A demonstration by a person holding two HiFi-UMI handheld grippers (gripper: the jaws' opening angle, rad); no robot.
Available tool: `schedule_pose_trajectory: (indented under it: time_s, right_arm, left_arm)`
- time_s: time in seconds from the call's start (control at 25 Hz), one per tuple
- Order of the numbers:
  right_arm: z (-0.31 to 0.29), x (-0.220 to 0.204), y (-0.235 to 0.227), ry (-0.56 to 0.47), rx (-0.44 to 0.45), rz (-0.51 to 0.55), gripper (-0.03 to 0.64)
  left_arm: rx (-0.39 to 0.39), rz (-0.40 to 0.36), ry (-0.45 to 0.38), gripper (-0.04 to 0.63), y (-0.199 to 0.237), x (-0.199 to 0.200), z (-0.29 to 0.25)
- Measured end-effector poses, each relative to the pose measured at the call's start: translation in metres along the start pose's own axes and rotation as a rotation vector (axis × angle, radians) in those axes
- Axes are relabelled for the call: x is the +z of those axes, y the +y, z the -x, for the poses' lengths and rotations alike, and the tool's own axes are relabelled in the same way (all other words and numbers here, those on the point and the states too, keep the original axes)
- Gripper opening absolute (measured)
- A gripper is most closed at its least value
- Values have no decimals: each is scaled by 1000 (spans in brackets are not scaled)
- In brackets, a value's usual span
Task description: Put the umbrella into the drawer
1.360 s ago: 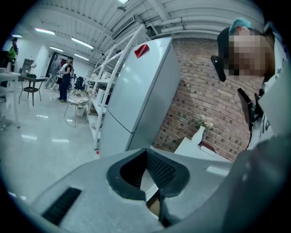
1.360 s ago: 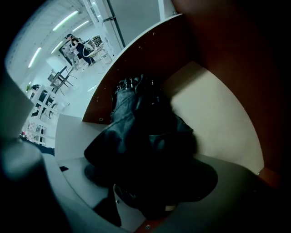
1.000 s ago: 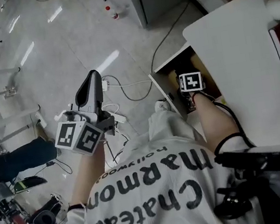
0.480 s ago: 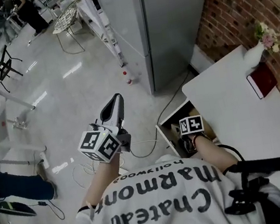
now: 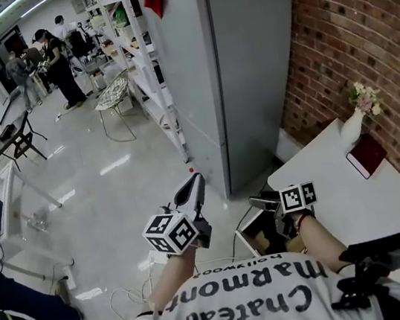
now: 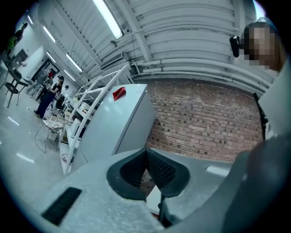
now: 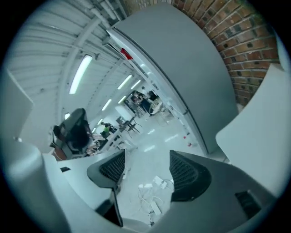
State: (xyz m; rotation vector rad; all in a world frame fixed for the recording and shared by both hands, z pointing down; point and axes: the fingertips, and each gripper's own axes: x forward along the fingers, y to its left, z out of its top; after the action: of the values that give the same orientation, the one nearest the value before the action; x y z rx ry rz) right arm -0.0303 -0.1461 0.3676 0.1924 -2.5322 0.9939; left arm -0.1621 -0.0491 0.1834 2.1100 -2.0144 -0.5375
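Observation:
No umbrella shows in any view. The drawer [image 5: 259,235] stands pulled open below the white table [image 5: 376,199], and its inside is dark and mostly hidden by my right arm. My right gripper [image 5: 264,202] hovers just above the drawer's front; in the right gripper view it [image 7: 146,167] is open, with only floor between its pads. My left gripper [image 5: 194,186] is held up over the floor to the left of the drawer. In the left gripper view it [image 6: 146,157] is shut, pads together and holding nothing.
A tall grey cabinet [image 5: 249,65] stands just beyond the drawer, against a brick wall [image 5: 359,25]. A vase of flowers [image 5: 357,114] and a red book [image 5: 366,155] sit on the table's far end. Cables [image 7: 152,191] lie on the floor. People stand far off.
The head view has swung up from the floor toward the room. My right gripper has come up out of the drawer, and my left gripper has risen with it.

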Motion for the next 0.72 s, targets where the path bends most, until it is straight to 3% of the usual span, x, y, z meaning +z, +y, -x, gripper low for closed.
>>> schedule_pose_trajectory:
  time_s: [0.04, 0.08, 0.12, 0.16, 0.28, 0.48, 0.6, 0.72]
  right_arm:
    - [8, 11, 17, -41, 43, 11, 306]
    - [18, 24, 34, -96, 70, 29, 248]
    - [28, 39, 51, -159, 85, 56, 118]
    - [37, 55, 67, -222, 95, 90, 72]
    - [66, 87, 121, -344, 89, 209, 71]
    - [124, 105, 198, -513, -15, 349, 38]
    - [150, 90, 234, -607, -30, 387, 28]
    - [165, 57, 253, -635, -101, 368, 25]
  left_arm:
    - [-14, 12, 0, 15, -5, 1, 4]
    - [-31, 21, -2, 15, -10, 3, 8]
    - [-51, 27, -6, 15, -16, 7, 12]
    - [-72, 27, -13, 15, -21, 12, 17]
    - [-120, 3, -35, 15, -39, 30, 37]
    - [-178, -71, -59, 15, -72, 60, 78]
    - [-210, -94, -71, 15, -92, 71, 114]
    - [-229, -109, -79, 15, -107, 76, 156]
